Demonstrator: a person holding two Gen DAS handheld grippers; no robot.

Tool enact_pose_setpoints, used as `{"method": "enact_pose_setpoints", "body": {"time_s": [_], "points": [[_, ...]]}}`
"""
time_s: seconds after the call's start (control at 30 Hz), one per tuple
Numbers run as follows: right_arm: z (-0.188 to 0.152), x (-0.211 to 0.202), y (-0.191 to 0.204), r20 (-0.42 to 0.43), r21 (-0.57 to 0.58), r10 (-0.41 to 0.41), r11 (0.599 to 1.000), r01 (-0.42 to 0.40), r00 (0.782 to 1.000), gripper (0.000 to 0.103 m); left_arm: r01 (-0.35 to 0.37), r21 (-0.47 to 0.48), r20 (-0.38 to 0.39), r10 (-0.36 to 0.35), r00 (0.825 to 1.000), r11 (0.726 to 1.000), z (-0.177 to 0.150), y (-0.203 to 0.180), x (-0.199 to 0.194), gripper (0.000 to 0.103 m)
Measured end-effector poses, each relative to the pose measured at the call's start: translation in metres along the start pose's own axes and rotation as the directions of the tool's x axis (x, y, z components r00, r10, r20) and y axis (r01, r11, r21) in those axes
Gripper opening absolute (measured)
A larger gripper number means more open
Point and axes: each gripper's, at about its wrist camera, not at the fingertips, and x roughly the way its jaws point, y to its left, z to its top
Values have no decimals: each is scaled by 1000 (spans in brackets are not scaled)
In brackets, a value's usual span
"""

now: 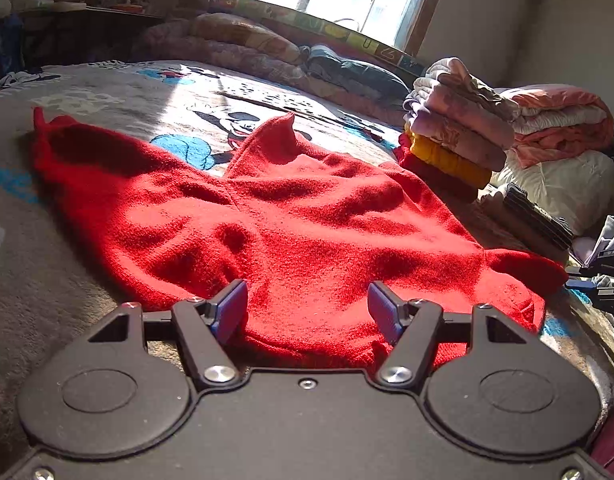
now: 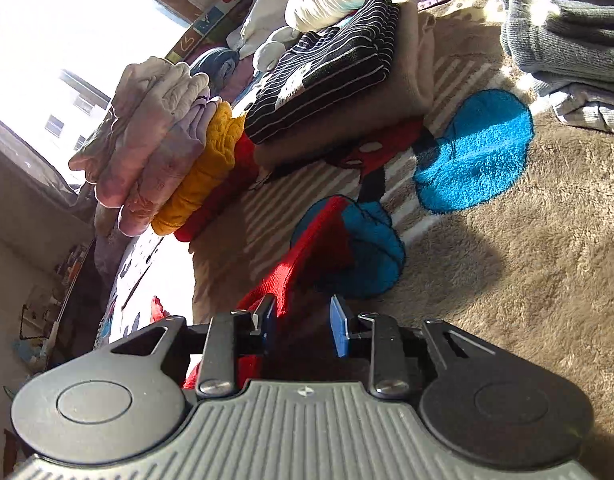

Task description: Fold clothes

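Low over the bed, I had the left gripper held level and pointing across the red sweater, which lay spread out and rumpled on the patterned blanket. Its blue-padded fingers stood wide apart, astride the near hem, clamped on nothing. I had the right gripper rolled hard onto its side, so the bed and window ran tilted through its view. Its fingers were apart too, with a red edge of the sweater reaching up to the gap between them; I could not tell whether the cloth touched either pad. Beyond it sat a stack of folded clothes, pink over yellow over red, just beside a striped black garment folded on a tan one.
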Motion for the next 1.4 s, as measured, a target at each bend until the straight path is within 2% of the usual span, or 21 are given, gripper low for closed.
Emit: {"method": "enact_pose_setpoints", "body": {"time_s": [0.03, 0.07, 0.13, 0.33, 0.37, 0.43, 0.53, 0.6, 0.7, 0.73, 0.8, 0.83, 0.87, 0.9, 0.93, 0.97, 1.0, 1.03, 1.3, 1.4], "points": [[-1, -2, -7, 16, 48, 15, 999, -16, 1000, 58, 0, 2, 0, 0, 1000, 1000, 0, 0, 0, 66], [0, -1, -11, 24, 75, 28, 997, -29, 999, 61, -1, 4, 0, 1, 1000, 1000, -1, 0, 0, 66], [3, 0, -17, 39, 124, 52, 991, -56, 998, 61, -4, 12, -1, 4, 1000, 1000, -2, 0, 2, 66], [19, 24, 3, 24, 49, 33, 998, -34, 999, 59, -11, 30, -2, 11, 1000, 999, -1, -2, 6, 66], [22, 30, 8, 18, 32, 26, 999, -26, 1000, 56, -12, 31, -3, 12, 1000, 999, -1, -2, 7, 66], [28, 41, 16, 5, -1, 10, 1000, -10, 1000, 45, -13, 34, -3, 13, 1000, 999, -1, -2, 8, 66], [30, 62, 26, -43, -45, -45, 998, 43, 998, 36, -19, 44, 1, 19, 1000, 999, -1, -3, 10, 66], [29, 74, 31, -69, -87, -77, 994, 71, 995, 11, -21, 49, 3, 21, 1000, 999, -2, -3, 12, 66], [29, 71, 39, -18, -107, -2, 994, 0, 1000, 7, -22, 48, 3, 22, 1000, 999, -1, -3, 14, 66], [29, 61, 43, 40, -120, 93, 989, -87, 995, 7, -21, 47, 2, 21, 1000, 999, -1, -3, 15, 66], [29, 41, 50, 137, -165, 266, 956, -242, 954, 6, -18, 42, 1, 18, 1000, 999, 0, -2, 16, 66], [29, 35, 52, 154, -200, 296, 944, -264, 943, 6, -16, 39, 1, 16, 1000, 999, 1, -2, 16, 66], [28, 36, 52, 151, -234, 259, 947, -220, 954, 6, -15, 36, 0, 15, 1000, 999, 1, -1, 16, 66], [27, 44, 49, 125, -249, 180, 958, -145, 976, 9, -13, 31, 0, 13, 1000, 999, 1, -1, 16, 66], [28, 56, 41, 76, -222, 116, 970, -96, 990, 11, -12, 27, 0, 12, 1000, 1000, 1, -1, 16, 66], [28, 61, 32, 57, -181, 74, 981, -62, 996, 16, -11, 25, 0, 11, 1000, 1000, 1, -1, 16, 66], [27, 66, 22, 38, -139, 34, 990, -29, 999, 38, -11, 25, -1, 11, 1000, 1000, 1, -1, 16, 66], [27, 70, 13, 18, -97, -4, 995, 6, 1000, 46, -11, 25, -1, 11, 1000, 1000, 1, -1, 16, 66], [24, 66, -2, 42, 8, 46, 999, -46, 998, 48, -12, 28, 0, 12, 1000, 1000, 1, -2, 15, 66], [31, 71, 8, 53, -7, 56, 998, -56, 997, 48, -14, 32, 1, 14, 1000, 999, 1, -2, 14, 66]]}}
